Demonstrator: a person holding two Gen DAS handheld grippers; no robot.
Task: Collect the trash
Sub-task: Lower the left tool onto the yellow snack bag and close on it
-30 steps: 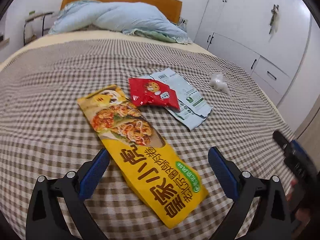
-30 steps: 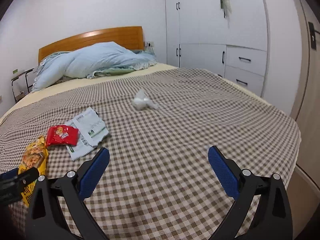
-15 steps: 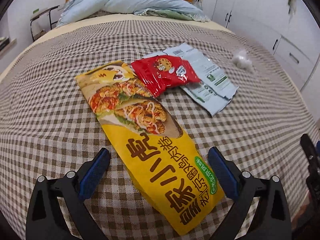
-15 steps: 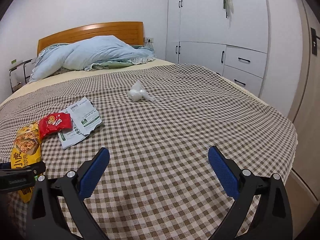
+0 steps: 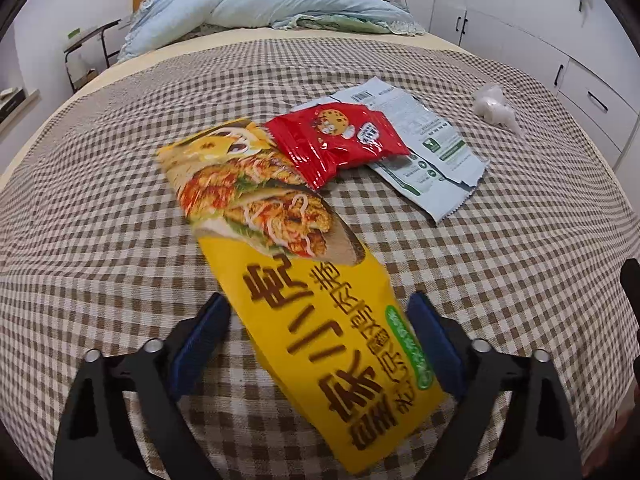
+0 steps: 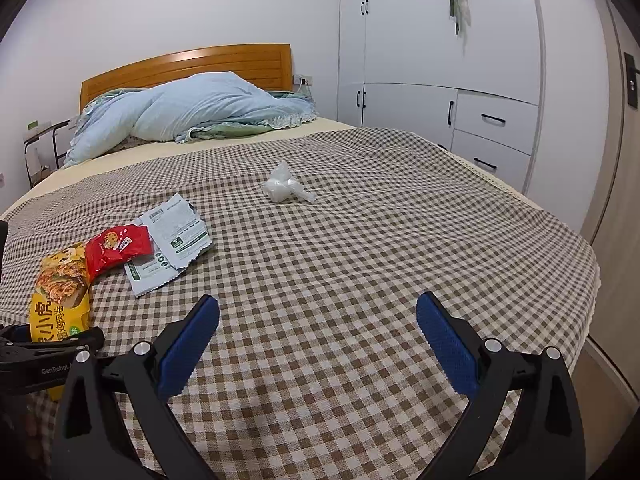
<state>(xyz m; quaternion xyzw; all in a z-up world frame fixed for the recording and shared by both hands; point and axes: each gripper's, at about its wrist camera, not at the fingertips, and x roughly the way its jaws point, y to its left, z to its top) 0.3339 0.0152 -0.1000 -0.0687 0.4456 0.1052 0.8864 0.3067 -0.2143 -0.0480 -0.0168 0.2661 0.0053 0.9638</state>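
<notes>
While it lies flat, yellow wrapper (image 5: pixel 316 320) shows a wrap sandwich photo.

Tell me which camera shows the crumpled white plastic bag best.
The right wrist view: the crumpled white plastic bag lies alone, mid-frame and unobstructed on the checked bedspread. The left wrist view catches it only small and distorted near the right edge.

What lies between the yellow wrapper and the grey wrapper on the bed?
The red cookie packet, overlapping the yellow wrapper and the grey wrapper; clearest in the left wrist view.
</notes>
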